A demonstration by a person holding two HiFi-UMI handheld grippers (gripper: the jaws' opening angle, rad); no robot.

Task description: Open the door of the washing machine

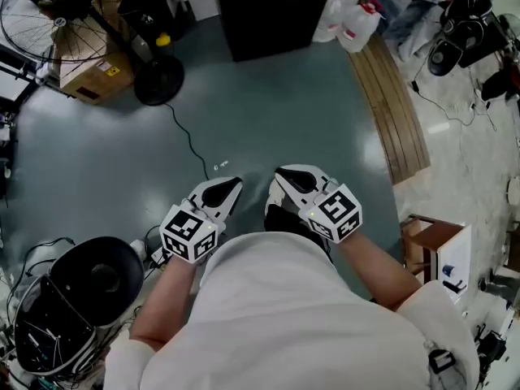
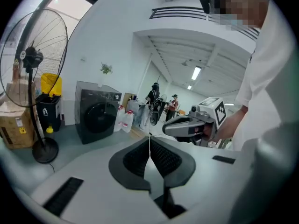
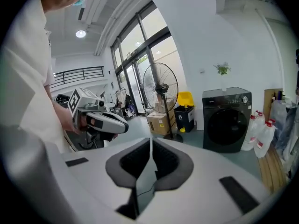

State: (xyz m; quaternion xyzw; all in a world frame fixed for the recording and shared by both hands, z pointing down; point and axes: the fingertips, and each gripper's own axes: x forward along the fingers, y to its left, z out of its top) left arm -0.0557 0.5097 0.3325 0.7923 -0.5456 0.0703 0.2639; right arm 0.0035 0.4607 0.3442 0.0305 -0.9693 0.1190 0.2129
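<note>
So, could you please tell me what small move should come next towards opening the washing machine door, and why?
Probably step forward across the grey floor towards the dark grey front-loading washing machine. Its round door looks closed, and it stands well beyond the left tongs and the right tongs, which are both shut and empty.

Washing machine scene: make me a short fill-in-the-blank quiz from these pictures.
The door of the washing machine is ___.
The jaws of the left tool and the right tool are ___, with nothing between them.
In the right gripper view, the fan stands on the machine's ___ side.
Missing words: closed; shut; left.
</note>
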